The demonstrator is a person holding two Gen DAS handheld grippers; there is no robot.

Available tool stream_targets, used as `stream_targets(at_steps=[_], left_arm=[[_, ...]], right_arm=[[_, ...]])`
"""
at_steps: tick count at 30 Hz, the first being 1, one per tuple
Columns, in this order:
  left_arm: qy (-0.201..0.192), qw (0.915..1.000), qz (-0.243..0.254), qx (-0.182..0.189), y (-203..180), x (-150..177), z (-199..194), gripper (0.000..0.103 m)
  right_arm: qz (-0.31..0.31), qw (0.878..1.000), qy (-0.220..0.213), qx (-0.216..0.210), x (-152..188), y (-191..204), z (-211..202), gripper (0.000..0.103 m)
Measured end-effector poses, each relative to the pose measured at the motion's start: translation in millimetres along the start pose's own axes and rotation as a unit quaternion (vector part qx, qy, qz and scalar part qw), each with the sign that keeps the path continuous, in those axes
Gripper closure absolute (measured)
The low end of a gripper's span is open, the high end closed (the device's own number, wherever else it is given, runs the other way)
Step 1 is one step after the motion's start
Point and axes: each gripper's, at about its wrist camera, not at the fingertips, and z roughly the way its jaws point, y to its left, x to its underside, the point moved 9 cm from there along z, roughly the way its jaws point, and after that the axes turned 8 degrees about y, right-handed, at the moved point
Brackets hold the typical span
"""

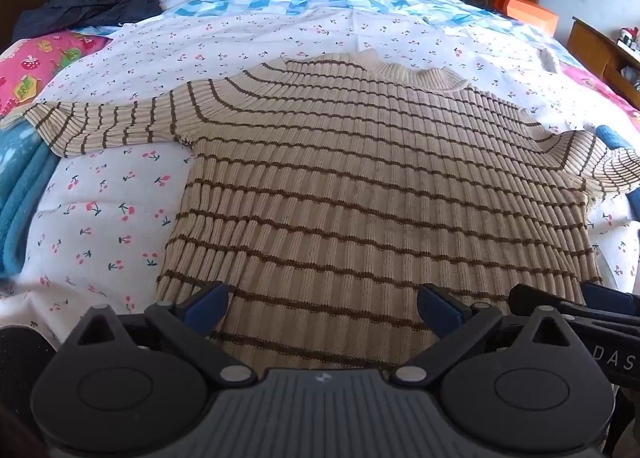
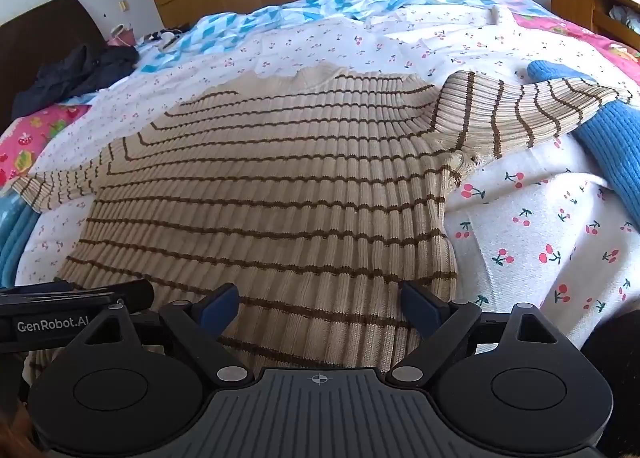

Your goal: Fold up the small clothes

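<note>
We see a beige sweater with brown stripes (image 1: pixel 360 186) lying flat on the bed, on a white sheet with small cherries (image 1: pixel 100 218), its collar at the far side and both sleeves spread out to the sides. The left gripper (image 1: pixel 322 308) hangs over the near hem of the sweater with its blue-padded fingers (image 1: pixel 208 306) wide apart, and nothing is clamped between them. The right gripper (image 2: pixel 320 308) is just beside it, over the hem near the sweater's right edge, also spread wide and holding nothing. A blue knitted garment (image 2: pixel 600 138) lies under the right sleeve. A dark garment (image 1: pixel 92 2) lies near the headboard.
</note>
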Motion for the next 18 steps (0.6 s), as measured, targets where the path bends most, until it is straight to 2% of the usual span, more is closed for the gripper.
stream_targets(at_steps=[18], left_arm=[[0.009,1.0,0.001,-0.005,2.8,3.8,3.9,0.0]], right_arm=[[-0.019,1.0,0.004,0.009,3.0,5.2,3.9,0.013]])
